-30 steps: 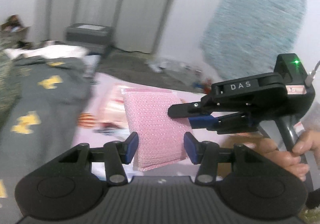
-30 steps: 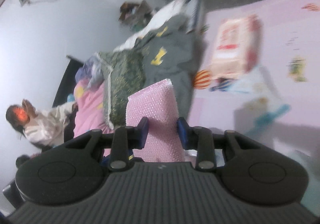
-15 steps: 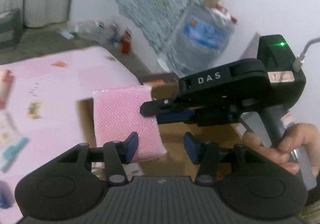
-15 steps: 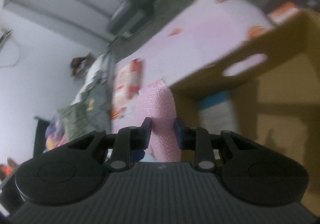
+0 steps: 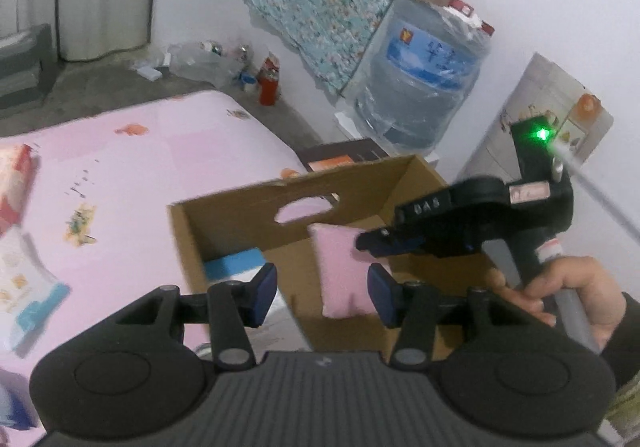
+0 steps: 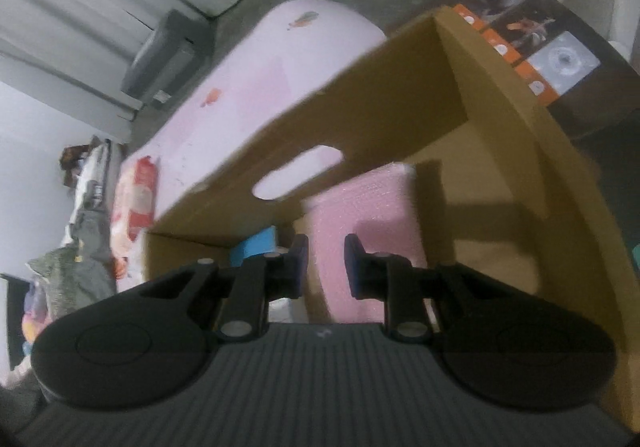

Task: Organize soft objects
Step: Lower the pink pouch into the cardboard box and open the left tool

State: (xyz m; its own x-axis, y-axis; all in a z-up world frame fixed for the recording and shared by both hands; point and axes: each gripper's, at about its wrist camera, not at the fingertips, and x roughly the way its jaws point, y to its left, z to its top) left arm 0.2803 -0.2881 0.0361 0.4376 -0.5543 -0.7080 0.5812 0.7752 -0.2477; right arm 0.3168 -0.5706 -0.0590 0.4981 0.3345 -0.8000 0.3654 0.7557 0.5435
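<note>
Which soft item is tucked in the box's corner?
The blue-topped pack, against the cardboard box's left wall. The pink pad stands upright mid-box, and the orange pack lies outside on the pink mat.

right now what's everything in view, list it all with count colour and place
cardboard box: one, brown, open, at the mat's edge
pink pad: one, pink, inside the box, held by the right gripper
blue block: one, blue, in the box's left corner
mat: one, pink, on the floor
water jug: one, blue, by the wall
red bottle: one, red, by the wall
left gripper: black, blue fingers, open, above the box
right gripper: black, jaws have just been closing, on the pad
hand: one, on the right gripper's handle
</note>
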